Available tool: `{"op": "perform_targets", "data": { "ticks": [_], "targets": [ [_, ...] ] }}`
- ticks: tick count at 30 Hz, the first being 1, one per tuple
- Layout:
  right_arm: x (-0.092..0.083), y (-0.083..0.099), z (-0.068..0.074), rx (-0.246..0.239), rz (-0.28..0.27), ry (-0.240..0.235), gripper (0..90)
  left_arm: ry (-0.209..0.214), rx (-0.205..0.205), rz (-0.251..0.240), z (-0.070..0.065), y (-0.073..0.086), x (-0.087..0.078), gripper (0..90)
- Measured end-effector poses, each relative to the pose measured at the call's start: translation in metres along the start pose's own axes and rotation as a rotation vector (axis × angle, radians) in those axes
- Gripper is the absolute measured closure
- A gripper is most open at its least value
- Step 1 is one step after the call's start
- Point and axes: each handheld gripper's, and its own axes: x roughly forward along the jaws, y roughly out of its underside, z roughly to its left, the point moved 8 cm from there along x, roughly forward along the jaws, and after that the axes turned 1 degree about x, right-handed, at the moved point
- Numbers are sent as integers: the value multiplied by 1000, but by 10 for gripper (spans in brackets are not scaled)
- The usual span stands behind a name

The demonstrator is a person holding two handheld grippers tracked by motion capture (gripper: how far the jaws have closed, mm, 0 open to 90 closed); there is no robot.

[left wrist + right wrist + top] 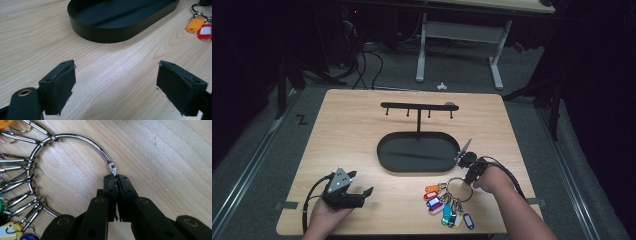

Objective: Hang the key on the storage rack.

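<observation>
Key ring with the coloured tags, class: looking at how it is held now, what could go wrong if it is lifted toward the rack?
1. The right gripper pinches the key ring only at its thin clasp end, so the ring could slip or swing open.
2. The coloured tags hang bunched on one side; they may swing and snag the black tray.
3. The left gripper is open and apart, giving no support.

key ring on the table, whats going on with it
A person works two tongs at a wooden table. The right tongs are shut on the key ring, which lies flat with its coloured tags fanned out. The left tongs are open over bare wood, holding nothing. A black tray with a hook stand sits behind.
</observation>
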Motion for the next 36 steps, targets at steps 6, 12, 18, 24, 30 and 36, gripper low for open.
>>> {"op": "perform_targets", "data": {
  "ticks": [6, 12, 18, 24, 30, 36],
  "targets": [
    [0, 0, 1, 13, 2, 0, 864, 4, -1, -2, 0, 0, 0, 162],
    [0, 0, 1, 23, -7, 4, 869, 4, 4, 1, 0, 0, 0, 162],
    [-4, -6, 4, -9, -12, 17, 871, -1, 1, 0, 1, 0, 0, 162],
    [-33, -14, 11, 12, -62, -3, 871, 0, 1, 3, 1, 1, 1, 162],
    [-63, -17, 20, -18, -116, -19, 874, 4, 4, 7, 0, 1, 0, 163],
    [-96, -19, 32, -60, -148, -31, 876, 7, 4, 11, -1, 1, 2, 163]
  ]
}}
